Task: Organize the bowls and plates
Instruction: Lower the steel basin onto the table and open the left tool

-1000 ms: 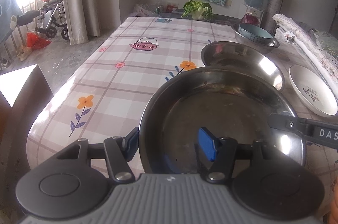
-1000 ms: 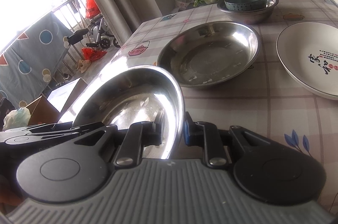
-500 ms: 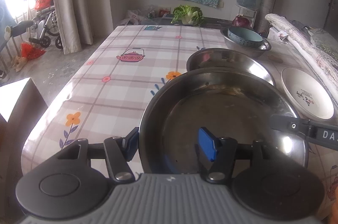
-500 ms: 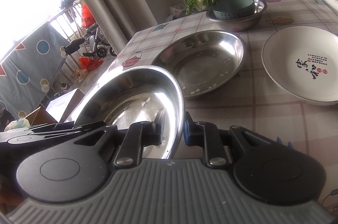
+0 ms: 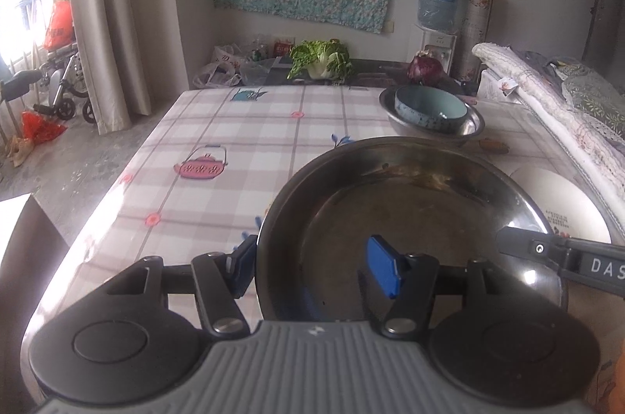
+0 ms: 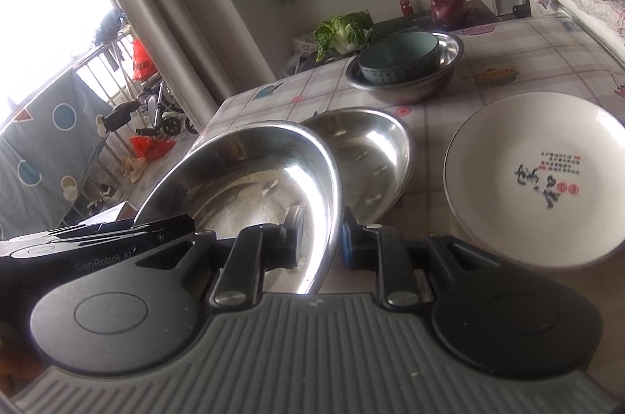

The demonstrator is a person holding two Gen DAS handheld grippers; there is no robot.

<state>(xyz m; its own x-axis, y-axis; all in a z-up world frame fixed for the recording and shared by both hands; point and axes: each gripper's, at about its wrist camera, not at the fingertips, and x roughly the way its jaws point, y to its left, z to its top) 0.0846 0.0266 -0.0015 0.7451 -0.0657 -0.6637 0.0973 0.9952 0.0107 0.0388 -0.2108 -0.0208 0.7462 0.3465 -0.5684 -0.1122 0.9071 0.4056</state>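
Observation:
A wide steel plate (image 5: 410, 218) (image 6: 254, 179) hangs above the checked tablecloth (image 5: 215, 140). My right gripper (image 6: 324, 242) is shut on its right rim and shows in the left wrist view as a dark finger (image 5: 566, 257). My left gripper (image 5: 312, 271) straddles the left rim with jaws apart: the outer pad sits at the rim, the inner pad hovers over the plate's floor. Just beyond lies a second steel plate (image 6: 375, 156), partly overlapped by the held one. Also on the table are a white plate (image 6: 527, 179) and a teal bowl (image 6: 398, 54) inside a steel bowl (image 6: 449, 50).
A cabbage (image 5: 320, 58) and a purple vegetable (image 5: 425, 66) lie past the table's far end. Folded bedding (image 5: 547, 101) runs along the right edge. The table's left edge drops to the floor, with a curtain (image 5: 117, 23) and a wheelchair (image 5: 62, 90) beyond.
Both grippers have carried the steel plate forward over the table. It now hides the second steel plate in the left wrist view and overlaps it in the right. Neither gripper's jaws changed.

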